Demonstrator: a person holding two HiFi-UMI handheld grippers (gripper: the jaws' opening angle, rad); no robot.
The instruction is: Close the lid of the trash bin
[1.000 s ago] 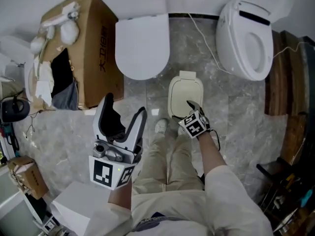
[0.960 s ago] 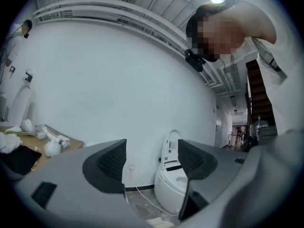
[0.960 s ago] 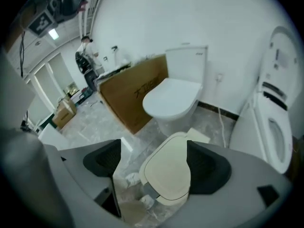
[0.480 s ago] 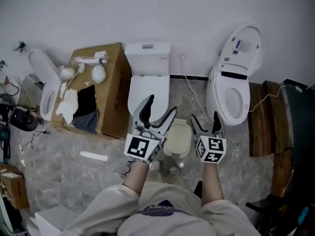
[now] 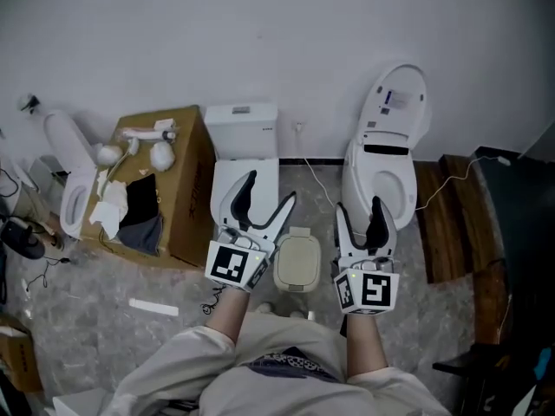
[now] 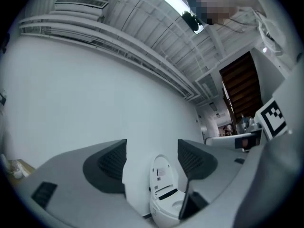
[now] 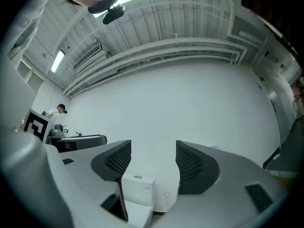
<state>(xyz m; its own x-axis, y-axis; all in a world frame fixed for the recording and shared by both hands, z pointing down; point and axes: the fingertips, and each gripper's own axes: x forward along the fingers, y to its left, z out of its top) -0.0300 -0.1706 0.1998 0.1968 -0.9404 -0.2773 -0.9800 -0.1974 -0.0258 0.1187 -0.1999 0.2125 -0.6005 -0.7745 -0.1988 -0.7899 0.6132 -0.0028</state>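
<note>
The small cream trash bin (image 5: 297,261) stands on the marble floor between my two grippers, its lid lying flat and closed. In the head view my left gripper (image 5: 269,191) is held up left of the bin, jaws wide open and empty. My right gripper (image 5: 358,208) is raised to the bin's right, clear of it; its jaws are closing with nothing between them. Both point roughly level at the white wall. The left gripper view shows my left gripper (image 6: 152,160) framing a toilet with a raised lid (image 6: 164,189). The right gripper view shows my right gripper (image 7: 153,163) over a toilet tank (image 7: 137,189).
A white toilet (image 5: 243,172) with its lid down stands behind the bin. Another toilet (image 5: 386,146) with its lid up is at right. A cardboard box (image 5: 173,189) with fittings and cloth is at left, wooden boards (image 5: 442,219) at right, and a cable (image 5: 316,180) crosses the floor.
The right gripper has lifted off the bin lid and swung from pointing down to level. The left gripper rose too. The head view tilted up toward the wall.
</note>
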